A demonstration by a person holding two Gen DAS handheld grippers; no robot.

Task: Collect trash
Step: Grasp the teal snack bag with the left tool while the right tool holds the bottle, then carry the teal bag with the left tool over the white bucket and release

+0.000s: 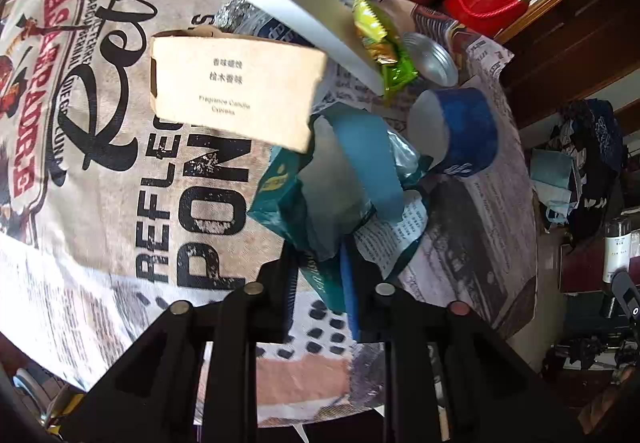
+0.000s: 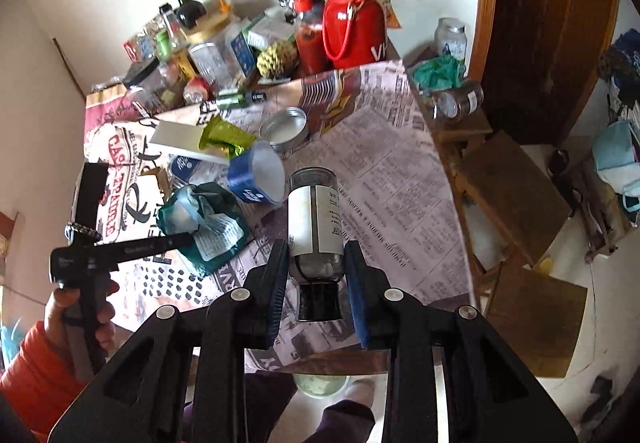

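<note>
A: Two pieces of trash are in hand so far, I'd say. The right gripper [image 2: 316, 275] has its jaws pinching a glass bottle [image 2: 316, 219] near its black cap, lifted off the worktop [image 2: 400, 183]

B: And the left gripper [image 1: 320, 275]?

A: Its jaws are pressed together on the crumpled teal wrapper [image 1: 288, 199], which still lies on the printed cloth, just beside the blue paper cup [image 1: 464, 131]

B: What's left?

A: Plenty, by my judgement: the tipped blue cup, the green snack wrapper [image 1: 380, 43] lying on a white box [image 1: 288, 3], the brown candle carton [image 1: 236, 91], the round tin lid [image 1: 430, 57]. No bin shows in either view, so nothing looks binned yet
</note>
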